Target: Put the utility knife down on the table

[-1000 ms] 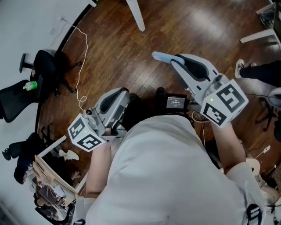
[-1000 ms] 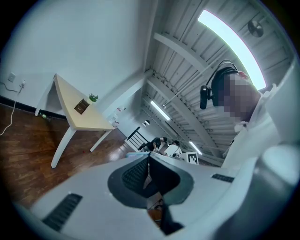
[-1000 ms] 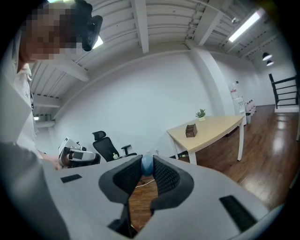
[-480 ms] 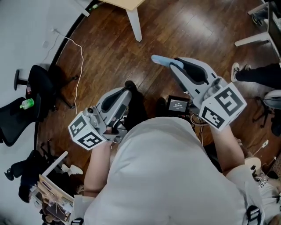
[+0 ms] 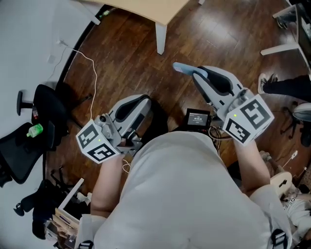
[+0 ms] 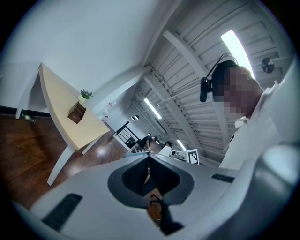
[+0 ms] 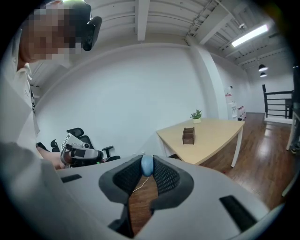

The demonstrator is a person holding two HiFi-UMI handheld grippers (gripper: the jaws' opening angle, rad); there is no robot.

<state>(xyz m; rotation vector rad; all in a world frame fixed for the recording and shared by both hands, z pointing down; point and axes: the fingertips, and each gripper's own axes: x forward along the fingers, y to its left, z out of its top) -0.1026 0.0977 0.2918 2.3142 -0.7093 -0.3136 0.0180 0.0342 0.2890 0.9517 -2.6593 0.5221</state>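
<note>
The utility knife (image 5: 181,67) is a light blue piece pinched at the tips of my right gripper (image 5: 188,72), which is shut on it over the wooden floor. In the right gripper view the knife (image 7: 147,165) stands upright between the ribbed pads of that gripper (image 7: 147,171). My left gripper (image 5: 145,100) is lower and to the left, close to the person's body. Its jaws (image 6: 149,161) meet with nothing between them. The light wood table (image 5: 146,9) lies ahead at the top edge; the same table (image 7: 211,136) fills the right of the right gripper view.
A small wooden box (image 7: 188,135) and a potted plant (image 7: 196,115) stand on the table. Black office chairs (image 5: 43,112) with a green bottle (image 5: 35,130) are at the left, beside a white cable (image 5: 90,68). Another person's shoe (image 5: 265,82) is at the right.
The whole view has moved forward over the floor and the table's corner and leg have come into sight at the top. Both grippers keep their pose, the knife still pinched in the right one.
</note>
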